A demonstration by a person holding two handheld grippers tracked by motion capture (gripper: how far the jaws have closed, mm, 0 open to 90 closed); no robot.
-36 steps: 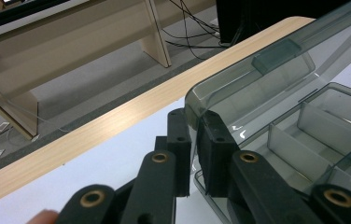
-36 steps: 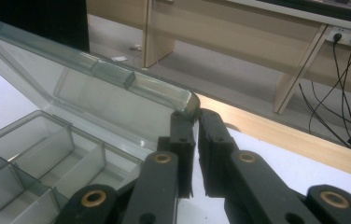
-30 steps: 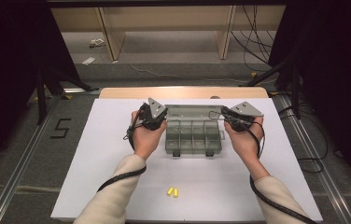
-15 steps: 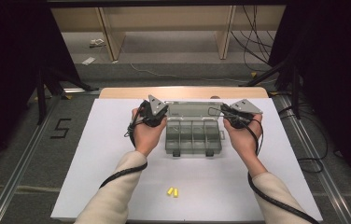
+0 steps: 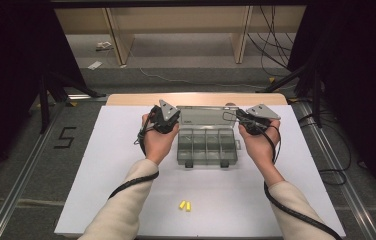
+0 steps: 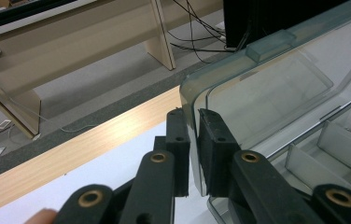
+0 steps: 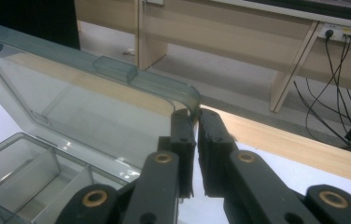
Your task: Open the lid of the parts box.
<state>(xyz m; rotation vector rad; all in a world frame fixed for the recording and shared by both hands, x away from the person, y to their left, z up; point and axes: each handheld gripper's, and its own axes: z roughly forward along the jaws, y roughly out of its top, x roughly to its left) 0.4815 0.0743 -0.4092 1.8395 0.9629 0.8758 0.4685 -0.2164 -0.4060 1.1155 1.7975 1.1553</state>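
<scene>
Both grippers clamp box lid (image 5: 203,116); yellow earplugs (image 5: 185,205) near, apart

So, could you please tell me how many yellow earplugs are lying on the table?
2. Both yellow earplugs lie side by side on the white table near the person's edge, in front of the clear compartment box; none shows inside it.

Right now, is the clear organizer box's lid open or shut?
Open. The lid stands raised above the compartments, with the left gripper and right gripper pinching its corners.
</scene>
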